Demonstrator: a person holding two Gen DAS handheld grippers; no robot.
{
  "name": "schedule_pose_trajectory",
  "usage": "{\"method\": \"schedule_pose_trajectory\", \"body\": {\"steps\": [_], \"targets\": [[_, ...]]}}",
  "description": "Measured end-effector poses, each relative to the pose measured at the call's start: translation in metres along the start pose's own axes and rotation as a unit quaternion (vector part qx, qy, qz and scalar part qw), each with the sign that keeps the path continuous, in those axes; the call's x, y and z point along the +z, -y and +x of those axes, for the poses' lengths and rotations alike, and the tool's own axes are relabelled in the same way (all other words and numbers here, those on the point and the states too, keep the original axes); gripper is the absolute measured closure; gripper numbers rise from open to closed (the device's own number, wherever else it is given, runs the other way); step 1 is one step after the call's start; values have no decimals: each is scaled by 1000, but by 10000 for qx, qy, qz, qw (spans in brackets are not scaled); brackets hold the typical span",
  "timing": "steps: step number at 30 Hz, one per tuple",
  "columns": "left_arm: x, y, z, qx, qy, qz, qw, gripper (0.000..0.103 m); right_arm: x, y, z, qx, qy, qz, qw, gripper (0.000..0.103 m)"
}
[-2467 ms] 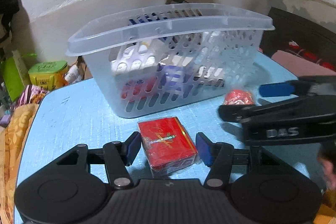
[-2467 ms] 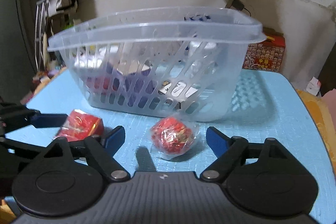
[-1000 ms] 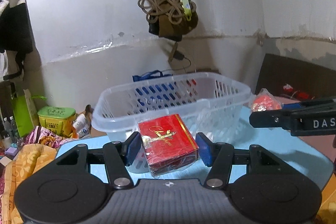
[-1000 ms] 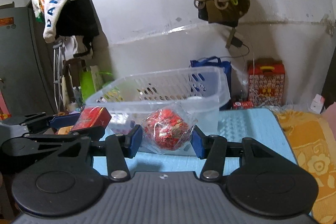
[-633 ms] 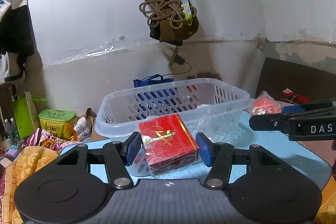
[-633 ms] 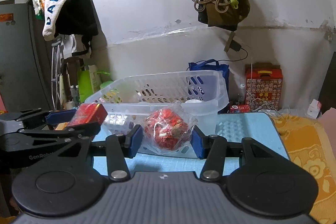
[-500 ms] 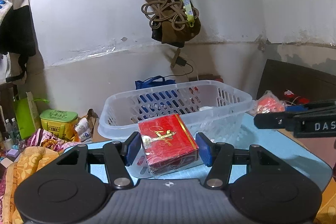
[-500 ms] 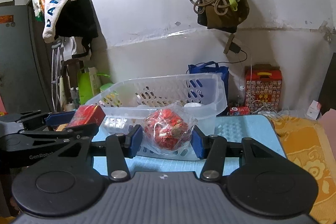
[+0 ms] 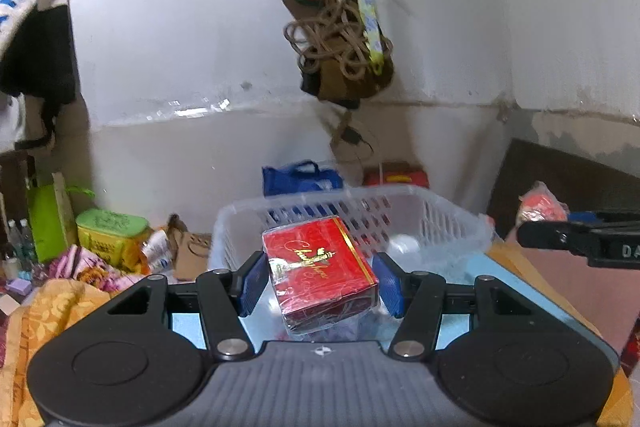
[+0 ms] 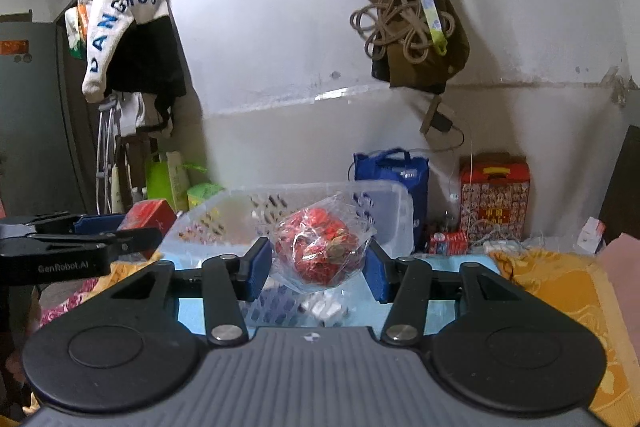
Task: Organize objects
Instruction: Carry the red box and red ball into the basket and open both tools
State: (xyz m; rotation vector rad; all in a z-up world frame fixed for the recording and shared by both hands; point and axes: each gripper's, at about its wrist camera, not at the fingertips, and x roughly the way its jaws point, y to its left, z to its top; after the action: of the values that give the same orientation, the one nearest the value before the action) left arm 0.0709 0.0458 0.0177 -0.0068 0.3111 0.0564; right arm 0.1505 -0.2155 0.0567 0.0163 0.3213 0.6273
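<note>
My left gripper [image 9: 320,281] is shut on a red box with gold lettering [image 9: 320,275], wrapped in clear film, held up in front of the clear plastic basket [image 9: 440,223]. My right gripper [image 10: 318,263] is shut on a clear bag of red sweets [image 10: 320,253], held above the near side of the basket [image 10: 396,219]. The right gripper with its bag [image 9: 540,205] shows at the right of the left wrist view. The left gripper with the box [image 10: 148,217] shows at the left of the right wrist view.
The basket stands on a light blue table [image 10: 216,319] and holds several small items. Behind it are a blue bag [image 10: 392,171] and a red patterned box [image 10: 496,195] by the white wall. Yellow cloth [image 10: 560,283] lies to the right.
Both grippers closed on their objects and lifted them off the table. Since half a second ago both have risen a little higher, so the basket sits lower in view.
</note>
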Motion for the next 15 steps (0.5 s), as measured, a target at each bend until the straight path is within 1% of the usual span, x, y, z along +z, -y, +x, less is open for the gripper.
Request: {"method": "schedule_pose_trajectory", "body": {"steps": [3, 6, 9, 10, 12, 13, 15], "targets": [[16, -5, -2, 4, 163, -162, 9997, 42, 13, -5, 1, -38, 248, -183, 9995, 51], [35, -6, 6, -7, 168, -225, 9996, 42, 29, -13, 15, 60, 267, -336, 9991, 50], [57, -11, 30, -118, -103, -464, 9988, 42, 47, -18, 42, 75, 22, -385, 9992, 50], [61, -12, 39, -104, -189, -490, 9986, 42, 53, -19, 52, 66, -58, -411, 9991, 50], [69, -15, 58, -19, -396, -575, 9976, 42, 62, -16, 68, -43, -166, -388, 9991, 50], [73, -18, 68, 57, -448, -639, 9969, 42, 66, -12, 80, -68, -325, -335, 9989, 50], [76, -20, 86, 294, -617, -622, 9957, 42, 63, -2, 97, -131, -543, -181, 9983, 50]]}}
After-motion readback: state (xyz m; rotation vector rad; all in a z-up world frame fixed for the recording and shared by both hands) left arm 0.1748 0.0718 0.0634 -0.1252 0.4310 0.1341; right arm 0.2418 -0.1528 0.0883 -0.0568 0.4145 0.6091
